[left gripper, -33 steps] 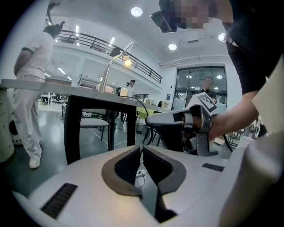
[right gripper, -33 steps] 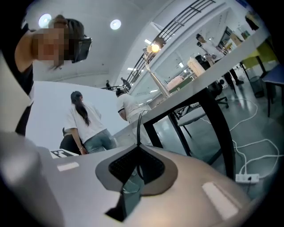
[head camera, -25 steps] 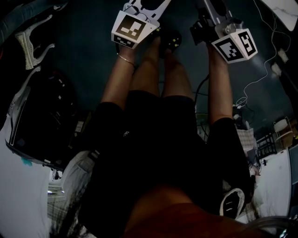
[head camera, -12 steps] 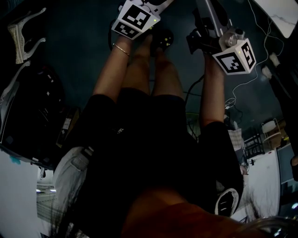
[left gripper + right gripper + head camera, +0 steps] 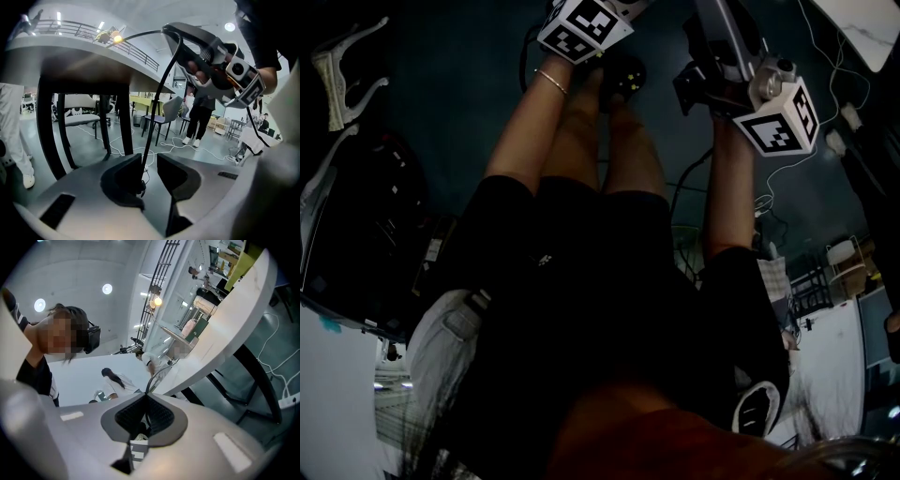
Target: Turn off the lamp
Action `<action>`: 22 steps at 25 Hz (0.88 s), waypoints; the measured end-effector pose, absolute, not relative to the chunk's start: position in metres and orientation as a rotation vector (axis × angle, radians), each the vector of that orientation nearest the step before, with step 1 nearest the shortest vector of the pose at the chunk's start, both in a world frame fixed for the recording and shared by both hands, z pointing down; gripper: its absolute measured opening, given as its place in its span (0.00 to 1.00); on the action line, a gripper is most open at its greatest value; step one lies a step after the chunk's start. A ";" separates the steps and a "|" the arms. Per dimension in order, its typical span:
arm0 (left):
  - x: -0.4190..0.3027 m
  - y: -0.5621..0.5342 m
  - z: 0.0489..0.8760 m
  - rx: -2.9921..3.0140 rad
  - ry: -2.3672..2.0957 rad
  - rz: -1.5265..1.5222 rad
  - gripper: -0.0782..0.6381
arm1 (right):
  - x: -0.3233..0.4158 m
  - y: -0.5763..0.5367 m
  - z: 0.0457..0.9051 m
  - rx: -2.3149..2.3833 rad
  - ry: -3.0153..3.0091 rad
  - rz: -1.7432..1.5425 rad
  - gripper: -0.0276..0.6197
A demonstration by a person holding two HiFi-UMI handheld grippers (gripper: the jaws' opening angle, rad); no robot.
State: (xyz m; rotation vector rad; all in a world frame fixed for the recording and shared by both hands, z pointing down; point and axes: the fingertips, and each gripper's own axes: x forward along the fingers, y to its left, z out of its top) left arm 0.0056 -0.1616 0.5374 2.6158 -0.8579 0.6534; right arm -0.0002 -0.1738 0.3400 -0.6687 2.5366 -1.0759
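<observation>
Black cord (image 5: 159,93) was the one task-related thing within reach. It ran from the right hand-held gripper (image 5: 146,397), whose jaws were pressed together on it, in an arc down to the left hand-held gripper (image 5: 149,161). That gripper's 2 jaws stood spread, with the cord passing between them close to the left jaw but not squeezed. Both tools were held low, beneath the edge of the white tabletop (image 5: 234,319), and the head view looked down past the person's legs (image 5: 600,159) to the dark floor (image 5: 459,94). A warm glow (image 5: 117,38) burned far off above the tabletop's edge; it may have been the lamp, though it was too small to tell. If so, the lamp was lit and the task unfinished. No switch or plug showed in any view, so what remained, by my judgement, was to follow the cord to one of them and work it.
</observation>
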 end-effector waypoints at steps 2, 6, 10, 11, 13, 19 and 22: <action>0.008 -0.165 0.536 2.627 -0.861 0.649 0.23 | -0.001 -0.174 0.338 -0.655 2.528 -1.080 0.06; 0.008 -0.167 0.528 2.659 -0.880 0.651 0.21 | 0.000 -0.174 0.337 -0.661 2.531 -1.067 0.06; 0.006 -0.168 0.525 2.670 -0.901 0.658 0.15 | 0.001 -0.175 0.335 -0.660 2.521 -1.063 0.06; 0.005 -0.167 0.524 2.671 -0.903 0.659 0.15 | 0.001 -0.175 0.335 -0.661 2.524 -1.059 0.06; 0.005 -0.166 0.523 2.672 -0.903 0.656 0.15 | 0.000 -0.174 0.335 -0.664 2.533 -1.049 0.06; 0.005 -0.158 0.519 2.659 -0.898 0.632 0.14 | 0.008 -0.175 0.338 -0.738 2.549 -1.007 0.06; 0.004 -0.148 0.518 2.647 -0.883 0.622 0.14 | 0.011 -0.174 0.342 -0.754 2.557 -0.992 0.06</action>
